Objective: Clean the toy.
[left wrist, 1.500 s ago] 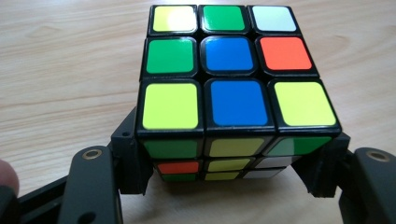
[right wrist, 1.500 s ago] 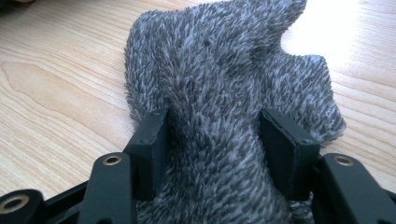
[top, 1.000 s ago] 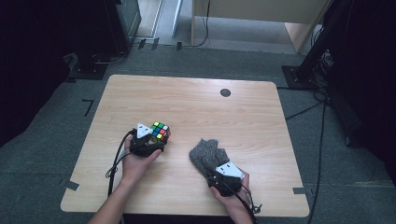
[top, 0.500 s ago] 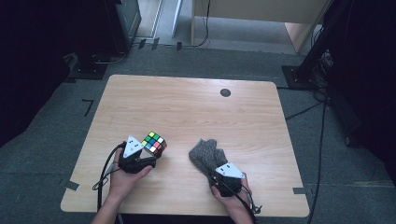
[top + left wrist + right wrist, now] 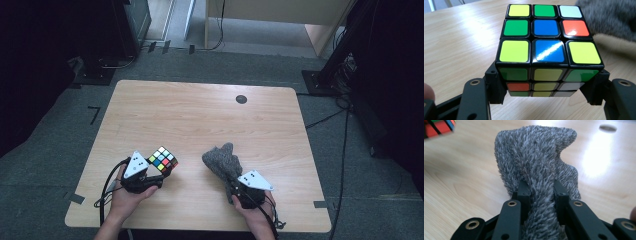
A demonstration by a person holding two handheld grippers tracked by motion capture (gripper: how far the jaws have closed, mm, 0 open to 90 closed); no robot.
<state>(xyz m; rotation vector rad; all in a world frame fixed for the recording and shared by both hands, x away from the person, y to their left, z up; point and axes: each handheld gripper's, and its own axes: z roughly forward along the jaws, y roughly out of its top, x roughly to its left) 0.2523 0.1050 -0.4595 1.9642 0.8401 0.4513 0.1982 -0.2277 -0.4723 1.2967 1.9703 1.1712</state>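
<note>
The wooden surface (image 5: 200,115) spreads wide in the high view, with a small dark round spot (image 5: 241,99) at about one o'clock near its far edge.

Down at five o'clock sits the grey fuzzy cloth (image 5: 223,161), bunched into a mound, and the right tool (image 5: 234,186) has it. Its jaws have just been closing, and in the right gripper view the two black jaws are pinched in on a gathered fold of the cloth (image 5: 536,170), pile pressed between them, the rest of the fabric standing up ahead of the jaws. That is a firm clench on the cloth, jaws nearly together.

Over at seven o'clock, the left tool (image 5: 160,176) grips the colour cube (image 5: 163,160). The left gripper view shows it clearly: the cube (image 5: 549,47) is wedged between the jaws, one pad on each side of its lower layers, top face up with yellow, green, blue, orange and white tiles. The jaws stand as wide as the cube and are clamped on it, and it appears lifted off the surface.

Cube and cloth sit near one another, not touching, both along the near edge.
</note>
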